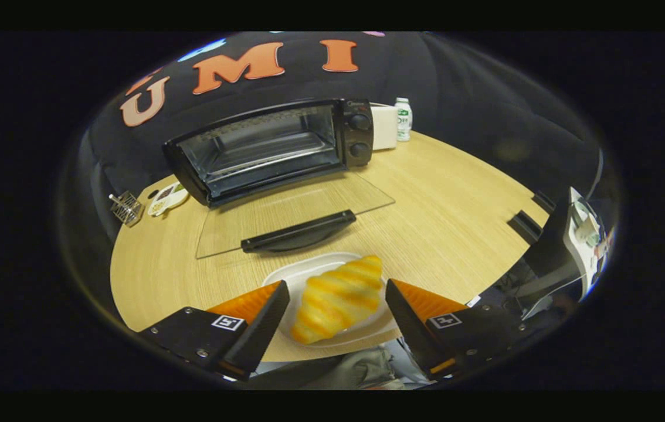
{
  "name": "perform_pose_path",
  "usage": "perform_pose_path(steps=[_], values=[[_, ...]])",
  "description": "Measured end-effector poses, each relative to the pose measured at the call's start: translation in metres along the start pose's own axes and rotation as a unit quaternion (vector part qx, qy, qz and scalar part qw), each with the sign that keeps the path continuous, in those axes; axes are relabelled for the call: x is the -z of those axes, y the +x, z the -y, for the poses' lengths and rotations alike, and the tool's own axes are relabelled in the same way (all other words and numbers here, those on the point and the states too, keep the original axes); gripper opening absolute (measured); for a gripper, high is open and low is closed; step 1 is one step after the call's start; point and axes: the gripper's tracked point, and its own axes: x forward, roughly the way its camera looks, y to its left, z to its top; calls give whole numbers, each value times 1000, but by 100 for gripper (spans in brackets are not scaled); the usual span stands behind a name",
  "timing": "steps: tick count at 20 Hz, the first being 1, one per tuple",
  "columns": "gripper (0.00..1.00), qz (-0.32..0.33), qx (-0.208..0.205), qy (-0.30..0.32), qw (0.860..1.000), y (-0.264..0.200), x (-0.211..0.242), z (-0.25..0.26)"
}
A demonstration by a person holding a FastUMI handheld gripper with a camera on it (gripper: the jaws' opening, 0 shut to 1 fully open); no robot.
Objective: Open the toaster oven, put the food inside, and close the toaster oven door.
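**A:** Looking down your gripper right now, the fingers are spread wide apart with the croissant sitting between them. Neither finger is touching it, there's a gap on both sides.

**B:** Where's the croissant sitting exactly?

**A:** On a white plate at the near edge of the table, right by you. It lies at a slant, one pointed end toward the oven, the other toward you.

**B:** And the toaster oven?

**A:** The toaster oven is toward the far edge of the table, well beyond your fingers, up against the booth wall. Its glass door is already folded all the way down, lying flat just above the tabletop, with the dark door handle just beyond the plate. You can see the wire rack inside, and two knobs stacked on the oven's right side.

**B:** Anything else around?

**A:** A white box and a small bottle just right of the oven at the far edge. On the left edge there's a small dish and a little wire basket. Can't tell what's in the dish.
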Motion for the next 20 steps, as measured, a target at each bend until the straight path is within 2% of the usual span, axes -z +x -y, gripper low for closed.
perform_pose_path(steps=[9,10,11,14,15,17,20], values=[[96,-55,26,17,998,8,41,-4],[91,-58,24,23,998,7,41,-6],[81,-59,22,24,998,6,41,-6],[68,-51,24,29,998,3,38,-2],[55,-52,20,34,998,2,39,-2],[48,-49,2,52,997,-4,37,-4],[46,-42,-22,96,994,-19,28,-2]])
